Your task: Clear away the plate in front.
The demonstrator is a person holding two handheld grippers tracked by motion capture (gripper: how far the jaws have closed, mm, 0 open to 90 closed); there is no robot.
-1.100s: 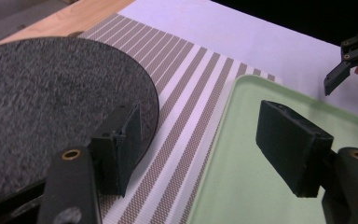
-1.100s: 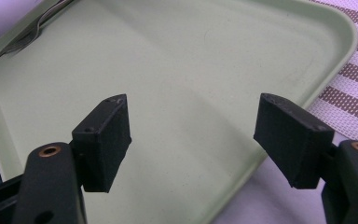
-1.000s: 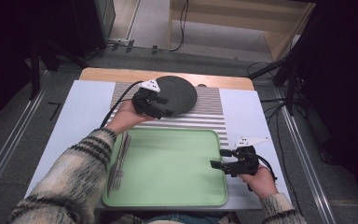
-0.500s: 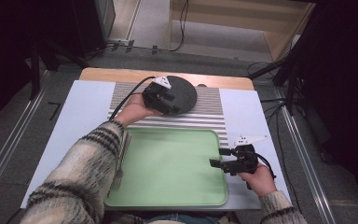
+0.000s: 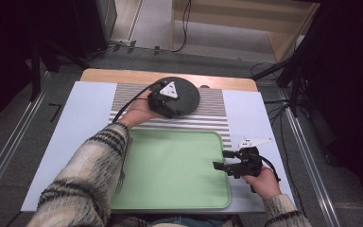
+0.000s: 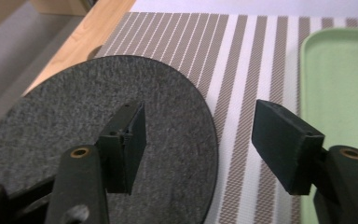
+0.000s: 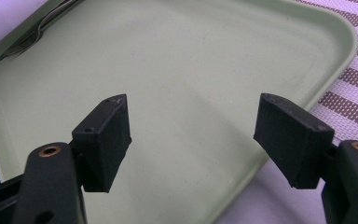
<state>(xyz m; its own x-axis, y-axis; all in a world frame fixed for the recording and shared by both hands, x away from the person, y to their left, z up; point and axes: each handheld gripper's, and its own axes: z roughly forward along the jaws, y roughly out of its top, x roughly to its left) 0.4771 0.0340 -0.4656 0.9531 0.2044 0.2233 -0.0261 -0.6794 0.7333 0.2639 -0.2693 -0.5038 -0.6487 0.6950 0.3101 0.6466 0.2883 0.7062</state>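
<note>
Dark grey felt forms the round mat (image 5: 179,96) that lies at the far middle of the desk (image 5: 71,123), partly on the striped placemat (image 5: 212,111) and beyond the green tray (image 5: 175,165). The left gripper (image 5: 171,109) is at the mat's near edge. In the left gripper view its jaws stand wide apart, one over the felt (image 6: 121,116) and the other over the stripes (image 6: 242,84), with the mat's rim between them but not pinched. The right gripper (image 5: 224,160) hovers at the tray's right rim, jaws wide and holding nothing; its own view looks across the bare tray floor (image 7: 191,70) to cutlery (image 7: 42,28) at the far side. Judgement: the step in hand is the approach to grasp the mat. The next move calls for lowering one jaw under the thin rim and closing firmly, since flat felt offers little purchase
</note>
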